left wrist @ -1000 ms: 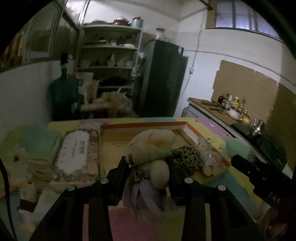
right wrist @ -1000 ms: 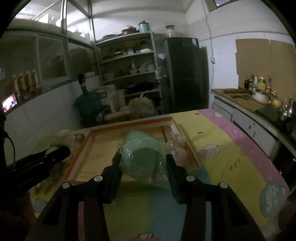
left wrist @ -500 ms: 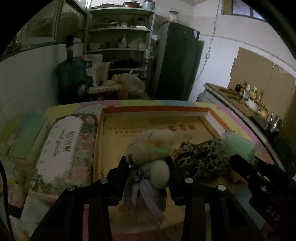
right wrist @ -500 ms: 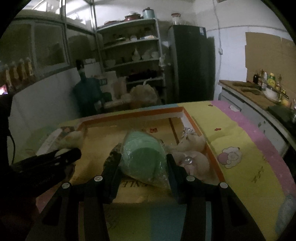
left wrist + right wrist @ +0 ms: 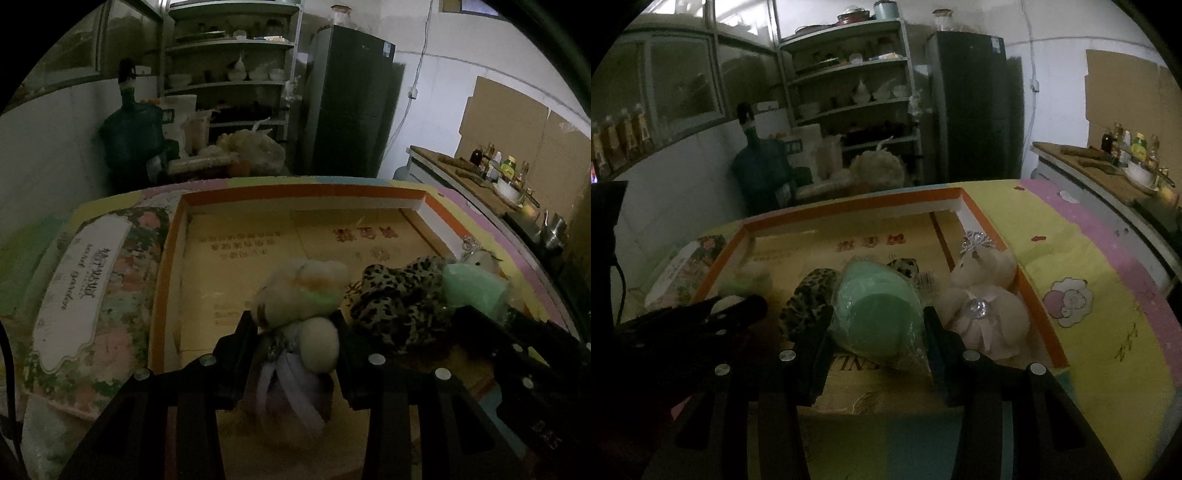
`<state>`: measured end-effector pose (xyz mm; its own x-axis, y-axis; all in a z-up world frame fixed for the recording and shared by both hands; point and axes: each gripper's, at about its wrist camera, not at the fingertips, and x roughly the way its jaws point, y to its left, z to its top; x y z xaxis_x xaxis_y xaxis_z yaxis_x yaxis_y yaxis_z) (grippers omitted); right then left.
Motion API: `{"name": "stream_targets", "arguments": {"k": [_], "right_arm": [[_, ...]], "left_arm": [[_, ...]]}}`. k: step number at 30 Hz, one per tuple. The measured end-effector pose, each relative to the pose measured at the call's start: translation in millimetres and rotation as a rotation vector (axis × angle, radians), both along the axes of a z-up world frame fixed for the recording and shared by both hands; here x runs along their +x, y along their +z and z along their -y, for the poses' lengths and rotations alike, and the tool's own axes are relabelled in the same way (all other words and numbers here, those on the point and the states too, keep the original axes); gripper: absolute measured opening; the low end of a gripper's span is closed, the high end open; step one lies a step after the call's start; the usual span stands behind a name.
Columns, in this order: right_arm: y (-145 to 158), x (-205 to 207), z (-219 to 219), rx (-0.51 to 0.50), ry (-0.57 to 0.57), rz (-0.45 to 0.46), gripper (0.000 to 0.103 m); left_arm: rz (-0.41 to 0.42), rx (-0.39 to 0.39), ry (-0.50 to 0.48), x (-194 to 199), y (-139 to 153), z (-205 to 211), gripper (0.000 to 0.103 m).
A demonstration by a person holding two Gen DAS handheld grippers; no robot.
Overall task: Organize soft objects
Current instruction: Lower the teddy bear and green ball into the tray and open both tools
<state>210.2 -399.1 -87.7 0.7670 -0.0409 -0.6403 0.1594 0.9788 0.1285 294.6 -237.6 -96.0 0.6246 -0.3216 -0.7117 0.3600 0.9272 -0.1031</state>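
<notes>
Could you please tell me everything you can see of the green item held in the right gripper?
The green item is a pale mint, rounded, soft-looking roll with a flat circular end facing the camera, wrapped in clear crinkled plastic that bunches below it. The right gripper is clamped on its sides. It is held over the near part of the orange-rimmed box, right of a leopard-print item and left of a beige crowned bear. Whether it touches either is unclear.

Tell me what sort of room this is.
Most likely a home kitchen or pantry used as a workspace: open shelves of dishes, a tall dark refrigerator, and a counter with condiment bottles and a bowl.
</notes>
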Motion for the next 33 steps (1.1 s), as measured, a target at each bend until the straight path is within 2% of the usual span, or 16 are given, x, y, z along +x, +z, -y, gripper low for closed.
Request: {"name": "stream_targets", "arguments": {"k": [6,11,14,16,18,21,26,30,33], "right_arm": [[-0.1,1.4,0.5,0.016,-0.001,-0.002,0.051],[3.4,-6.2,-0.5,0.009,-0.009,0.029,0.067],[6.1,-11.0,-0.5,0.008,-0.014,0.040,0.070],[7.7,-15.6,-0.7,0.008,-0.017,0.049,0.070],[9.6,-21.5,-0.3,0.010,-0.024,0.061,0.070],[14.8,-32.4,0.6,0.020,-0.027,0.085,0.070],[25.1,-54.1,-6.5,0.004,-0.035,0.124,0.070],[33.6,-71.7,-14.4,-0.010,-0.041,0.156,0.070],[37.9,-82.4,-20.5,-0.014,-0.046,0.170,0.070]], "left_arm": [[-0.010,-0.016,0.008,0.9,1.7,-0.7,0.042],[-0.013,-0.042,-0.006,-4.4,7.6,-2.5,0.048],[0.012,-0.072,-0.033,-14.1,15.3,-3.0,0.061],[0.042,-0.070,-0.040,-20.4,19.7,-4.2,0.075],[0.098,-0.062,-0.041,-30.0,27.6,-6.6,0.079],[0.135,-0.091,-0.065,-39.2,36.8,-14.6,0.085],[0.195,-0.094,-0.076,-52.8,48.5,-26.8,0.086],[0.260,-0.073,-0.020,-68.6,55.3,-46.4,0.086],[0.301,-0.087,0.027,-79.7,61.4,-66.7,0.086]]}}
